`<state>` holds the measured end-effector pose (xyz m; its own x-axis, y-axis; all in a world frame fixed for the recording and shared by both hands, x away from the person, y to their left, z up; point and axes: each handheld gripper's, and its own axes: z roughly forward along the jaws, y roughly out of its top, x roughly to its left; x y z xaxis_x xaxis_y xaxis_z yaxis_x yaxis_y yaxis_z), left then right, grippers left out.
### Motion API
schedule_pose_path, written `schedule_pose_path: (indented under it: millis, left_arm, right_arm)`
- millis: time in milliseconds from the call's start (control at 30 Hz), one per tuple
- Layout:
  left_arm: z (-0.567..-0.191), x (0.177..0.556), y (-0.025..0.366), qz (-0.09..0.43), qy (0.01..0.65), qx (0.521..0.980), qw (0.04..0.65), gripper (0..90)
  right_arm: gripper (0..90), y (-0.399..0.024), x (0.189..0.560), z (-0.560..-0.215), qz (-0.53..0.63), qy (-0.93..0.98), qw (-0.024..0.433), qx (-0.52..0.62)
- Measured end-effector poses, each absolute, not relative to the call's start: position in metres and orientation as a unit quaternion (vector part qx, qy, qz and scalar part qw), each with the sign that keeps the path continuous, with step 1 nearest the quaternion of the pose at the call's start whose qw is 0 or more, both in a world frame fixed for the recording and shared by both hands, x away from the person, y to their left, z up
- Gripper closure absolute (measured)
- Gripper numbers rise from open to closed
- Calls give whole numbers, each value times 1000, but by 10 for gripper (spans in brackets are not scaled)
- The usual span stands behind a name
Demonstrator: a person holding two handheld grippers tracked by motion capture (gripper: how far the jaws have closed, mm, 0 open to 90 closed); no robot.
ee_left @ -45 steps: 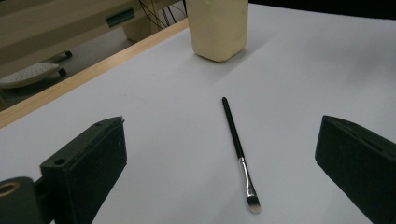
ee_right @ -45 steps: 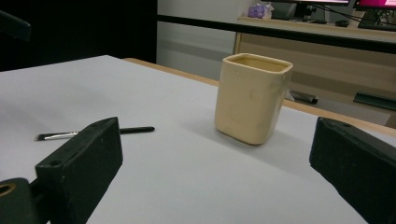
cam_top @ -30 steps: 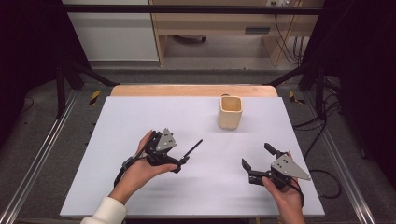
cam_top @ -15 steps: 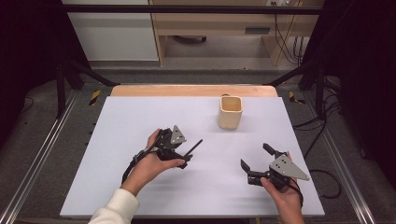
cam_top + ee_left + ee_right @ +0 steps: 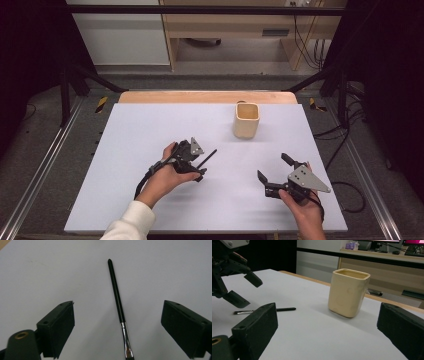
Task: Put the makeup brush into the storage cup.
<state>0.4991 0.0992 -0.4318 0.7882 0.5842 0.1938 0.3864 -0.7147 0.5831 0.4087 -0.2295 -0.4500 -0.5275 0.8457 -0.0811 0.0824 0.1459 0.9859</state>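
- The paintbrush (image 5: 118, 301) lies flat on the white table (image 5: 125, 165), near its middle. Its metal ferrule points toward the left gripper (image 5: 199, 169) and its black handle points away, so the near end is the easy part to take.
- The left gripper hangs low over the brush, one jaw on each side of it. The jaws have just been closing a little, but they are wide apart and touch nothing; the brush is between them, not yet gripped. I judge this is the line-up before a pinch.
- The cream cup (image 5: 246, 120) stands upright farther back, well apart from the brush. Probably it is the place where the brush must go.
- The right gripper (image 5: 274, 167) waits at the side, released and empty, its jaws spread toward the cup. It keeps out of the way of the left hand (image 5: 167, 175).
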Motion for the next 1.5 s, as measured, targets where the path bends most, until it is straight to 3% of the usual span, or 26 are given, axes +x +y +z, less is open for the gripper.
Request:
schedule_pose_path:
  millis: [567,1033,1500]
  left_arm:
    - [-445,506,96,162,288,913,239,336]
    - [-450,509,96,138,314,909,236,624]
    - [-454,510,92,129,309,916,219,773]
  right_arm:
    - [37,-230,409,-450,556,674,342,345]
    - [42,-229,409,-451,552,680,340,343]
    - [42,-229,409,-451,549,683,338,343]
